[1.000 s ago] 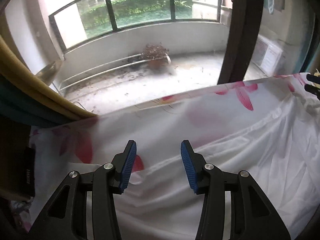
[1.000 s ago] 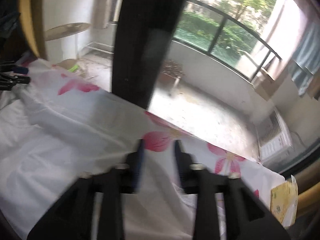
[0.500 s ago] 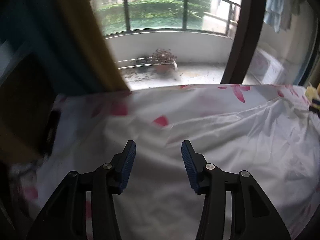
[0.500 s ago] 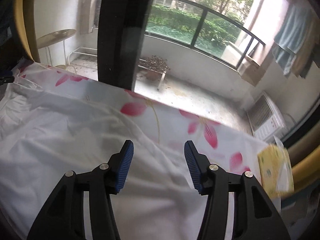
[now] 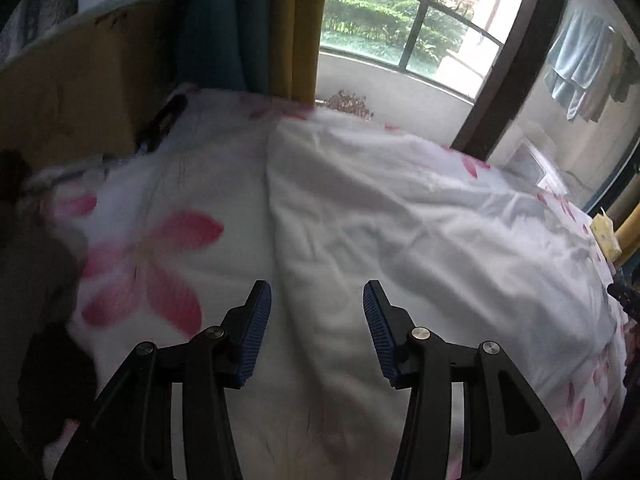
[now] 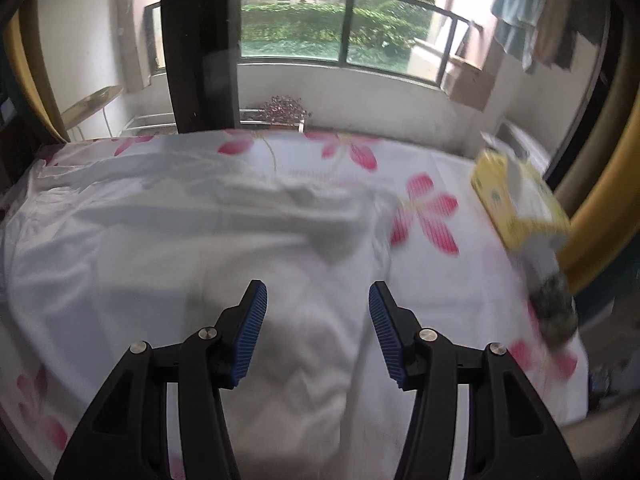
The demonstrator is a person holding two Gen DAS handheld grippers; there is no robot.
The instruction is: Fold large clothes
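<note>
A large white garment (image 5: pixel 380 208) lies rumpled across a bed covered by a white sheet with pink flowers (image 5: pixel 160 240). My left gripper (image 5: pixel 316 286) hovers open over the garment's left edge, with nothing between its blue pads. In the right wrist view the same garment (image 6: pixel 180 232) spreads from the left to the middle, and its bunched right edge lies just ahead of my right gripper (image 6: pixel 317 285). That gripper is open too, above the cloth, with its pads apart from it. The flowered sheet (image 6: pixel 432 216) shows bare to the right.
A yellow tissue box (image 6: pixel 516 208) sits at the bed's right edge by a yellow curtain. A cardboard box (image 5: pixel 72 92) and dark teal and yellow curtains (image 5: pixel 296 28) stand along the left side. Beyond the bed are a dark window post (image 6: pixel 200 48) and a balcony.
Both grippers slid sideways over the bed and rolled. The left now sees the box and curtains, and the right sees the tissue box. The right jaws stand wider than a second ago.
</note>
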